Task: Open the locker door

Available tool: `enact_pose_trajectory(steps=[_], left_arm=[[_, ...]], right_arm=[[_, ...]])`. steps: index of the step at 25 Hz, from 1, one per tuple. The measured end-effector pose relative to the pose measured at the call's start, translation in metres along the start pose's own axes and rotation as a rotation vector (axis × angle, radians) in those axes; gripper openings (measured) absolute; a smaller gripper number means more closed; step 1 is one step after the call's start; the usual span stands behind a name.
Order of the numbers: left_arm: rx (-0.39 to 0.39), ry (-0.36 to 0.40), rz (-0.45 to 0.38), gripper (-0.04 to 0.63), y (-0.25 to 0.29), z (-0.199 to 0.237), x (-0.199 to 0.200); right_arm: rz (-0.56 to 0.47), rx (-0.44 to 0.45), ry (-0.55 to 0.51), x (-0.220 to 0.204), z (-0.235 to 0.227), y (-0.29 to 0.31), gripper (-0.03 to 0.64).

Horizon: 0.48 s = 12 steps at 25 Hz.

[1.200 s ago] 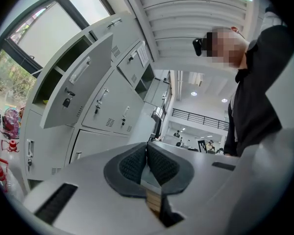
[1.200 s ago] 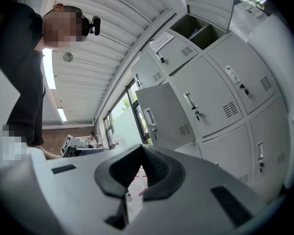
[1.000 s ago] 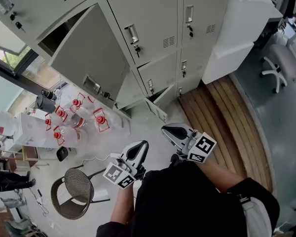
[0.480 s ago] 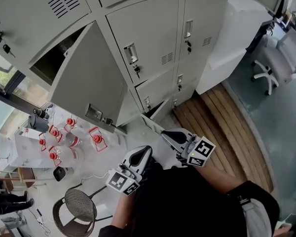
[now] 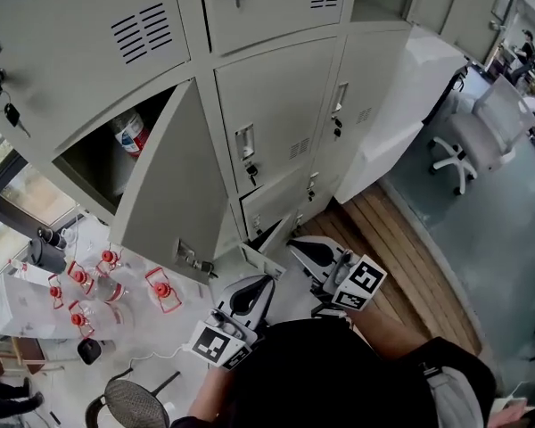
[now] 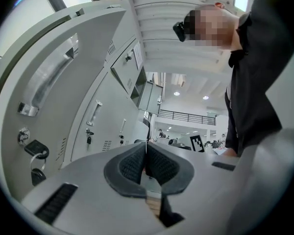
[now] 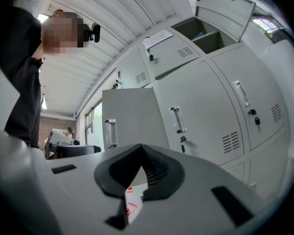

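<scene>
Several rows of grey metal lockers (image 5: 89,25) fill the wall ahead of me. One locker door (image 5: 165,194) at the left already stands swung wide, and a small lower door (image 5: 266,239) hangs ajar near the floor. The closed door (image 5: 281,96) straight ahead of my grippers is, I judge, the one left to open, though I cannot be sure. It looks like thin sheet steel: stiff, light, free on its hinge and not fragile.

The open compartment holds a jar (image 5: 131,132) with a red-and-white label; the rest of it is in shadow.

My left gripper (image 5: 260,283) and right gripper (image 5: 299,244) sit low in front of my body, well apart from any door. Both have their jaws pressed together with nothing between them.

I would take hold at the upright metal handle (image 5: 245,143) on the latch edge, far from the hinge. It looks smooth and may slip. A key (image 5: 251,173) hangs just below it.
</scene>
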State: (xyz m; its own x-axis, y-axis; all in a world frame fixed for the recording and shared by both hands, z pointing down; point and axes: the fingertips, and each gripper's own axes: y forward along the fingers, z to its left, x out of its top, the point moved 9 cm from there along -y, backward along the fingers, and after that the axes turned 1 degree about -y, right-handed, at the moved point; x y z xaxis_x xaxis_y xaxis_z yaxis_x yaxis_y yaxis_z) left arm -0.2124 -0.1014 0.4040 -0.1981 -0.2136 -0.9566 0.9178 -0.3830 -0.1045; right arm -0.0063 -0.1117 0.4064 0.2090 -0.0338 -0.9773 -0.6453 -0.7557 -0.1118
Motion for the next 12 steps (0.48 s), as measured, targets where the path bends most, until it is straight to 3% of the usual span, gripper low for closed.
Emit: enact_pose_trajectory(steps=[7,12], left_arm=[[0.051,-0.010,0.021,0.018,-0.004,0.030,0.002],[0.143,0.004,-0.017,0.018,0.000,0.035,0.005]], right_arm=[[0.006,-0.003,-0.088,0.016,-0.012,0.035,0.011],[-0.015,0.039,-0.120,0.028,-0.032,0.049,0.022]])
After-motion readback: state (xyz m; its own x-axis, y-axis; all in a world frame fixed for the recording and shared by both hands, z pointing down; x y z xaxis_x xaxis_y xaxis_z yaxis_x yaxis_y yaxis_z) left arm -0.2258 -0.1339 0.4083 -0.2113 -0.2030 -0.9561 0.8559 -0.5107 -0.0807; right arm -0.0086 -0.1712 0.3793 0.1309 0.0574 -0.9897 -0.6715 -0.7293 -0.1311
